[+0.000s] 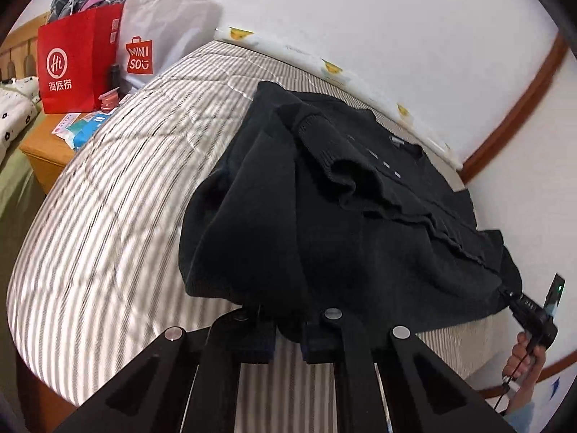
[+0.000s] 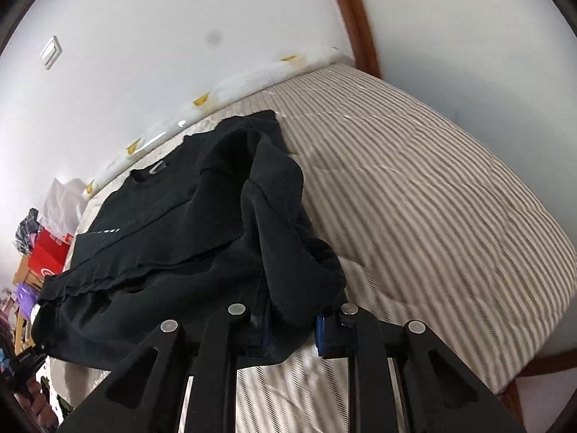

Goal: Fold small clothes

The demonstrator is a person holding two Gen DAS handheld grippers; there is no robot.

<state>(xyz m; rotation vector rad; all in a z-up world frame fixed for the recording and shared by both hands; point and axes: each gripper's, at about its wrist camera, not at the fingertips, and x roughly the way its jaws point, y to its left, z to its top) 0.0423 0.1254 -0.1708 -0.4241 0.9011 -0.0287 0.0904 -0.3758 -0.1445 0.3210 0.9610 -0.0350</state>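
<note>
both hand-held grippers, left [image 1: 286,335] and right [image 2: 288,332], pinch the hem of the black knit sweater [image 1: 324,216] lying on the striped bed [image 1: 108,198] at 12 o'clock; uneven lifting could bunch the fold.

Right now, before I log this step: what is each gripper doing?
Left gripper: closed on the bottom hem of the black sweater.
Right gripper: closed on the same hem, at the other corner.
</note>
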